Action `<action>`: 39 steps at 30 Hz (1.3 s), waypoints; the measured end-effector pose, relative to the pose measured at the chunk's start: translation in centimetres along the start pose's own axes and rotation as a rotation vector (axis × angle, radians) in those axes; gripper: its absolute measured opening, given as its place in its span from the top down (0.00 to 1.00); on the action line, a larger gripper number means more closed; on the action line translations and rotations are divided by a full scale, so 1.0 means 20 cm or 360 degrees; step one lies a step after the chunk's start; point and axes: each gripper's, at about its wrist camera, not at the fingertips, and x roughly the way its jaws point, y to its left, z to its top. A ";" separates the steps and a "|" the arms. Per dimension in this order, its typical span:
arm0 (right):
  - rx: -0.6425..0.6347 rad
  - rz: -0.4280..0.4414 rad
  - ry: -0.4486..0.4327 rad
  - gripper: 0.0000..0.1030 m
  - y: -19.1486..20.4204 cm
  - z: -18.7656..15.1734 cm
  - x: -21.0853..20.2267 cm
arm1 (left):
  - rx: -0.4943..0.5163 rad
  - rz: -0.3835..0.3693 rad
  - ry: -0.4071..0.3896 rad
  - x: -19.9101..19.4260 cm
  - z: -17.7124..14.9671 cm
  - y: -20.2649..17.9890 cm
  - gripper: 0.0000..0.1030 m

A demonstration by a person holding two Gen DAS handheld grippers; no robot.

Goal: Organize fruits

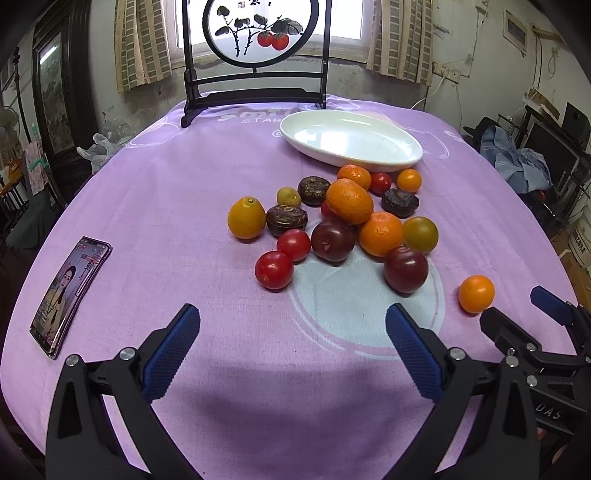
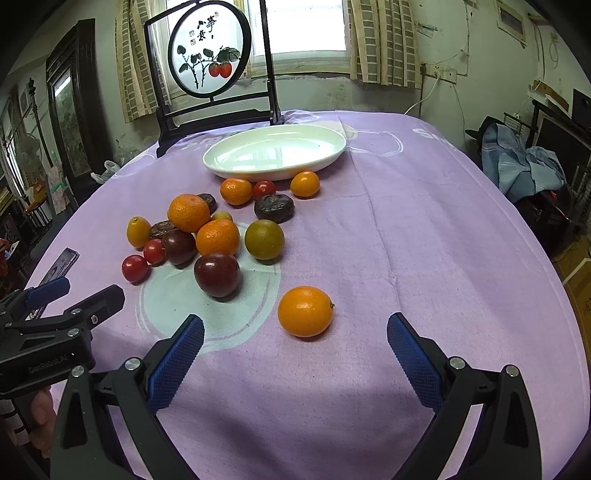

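In the left wrist view, the left gripper (image 1: 291,321) fills the bottom of the frame with its blue-padded fingers (image 1: 173,350) spread wide apart and nothing between them, over the purple cloth (image 1: 147,221). Just above the gap, at centre frame, the fruit pile (image 1: 332,221) lies in a loose heap: two cherry tomatoes (image 1: 274,269) at its lower left, two dark plums (image 1: 405,269) in the middle and lower right, two mandarins (image 1: 380,233) touching each other with the upper one resting on its neighbours, a yellow kumquat (image 1: 246,218) at the left edge, a green-orange fruit (image 1: 420,234) at the right, and several brown wrinkled fruits (image 1: 286,220) among them. A lone orange (image 1: 476,294) sits apart from the heap at the right of the frame, just beside the tip of the right gripper, which enters from the lower right corner. The white dish (image 1: 410,157) stands in the upper centre-right, behind the pile, with a few small fruits touching or nearly touching its near rim. A phone (image 1: 70,295) with a lit screen lies at the left edge. A dark stand with a round painted panel (image 1: 258,29) rises at the top centre. In the right wrist view, the right gripper (image 2: 295,325) also has its fingers well apart, and the lone orange (image 2: 305,311) rests on the cloth just above the gap between the tips, untouched.
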 end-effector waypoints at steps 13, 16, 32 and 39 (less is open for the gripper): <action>-0.0007 0.0006 0.0007 0.03 0.01 -0.01 0.00 | 0.0000 -0.0001 0.0003 0.01 -0.01 0.00 0.04; -0.0005 0.0004 0.0009 0.03 0.01 -0.01 0.01 | -0.0002 0.0001 0.0006 0.01 -0.01 0.00 0.04; -0.0046 -0.0010 0.0049 0.03 0.01 -0.04 0.03 | 0.0023 0.0012 0.0033 0.03 -0.04 0.01 0.04; -0.0138 -0.0021 0.0217 0.03 -0.04 -0.03 0.13 | 0.0058 0.0002 0.0082 0.09 -0.10 0.11 0.04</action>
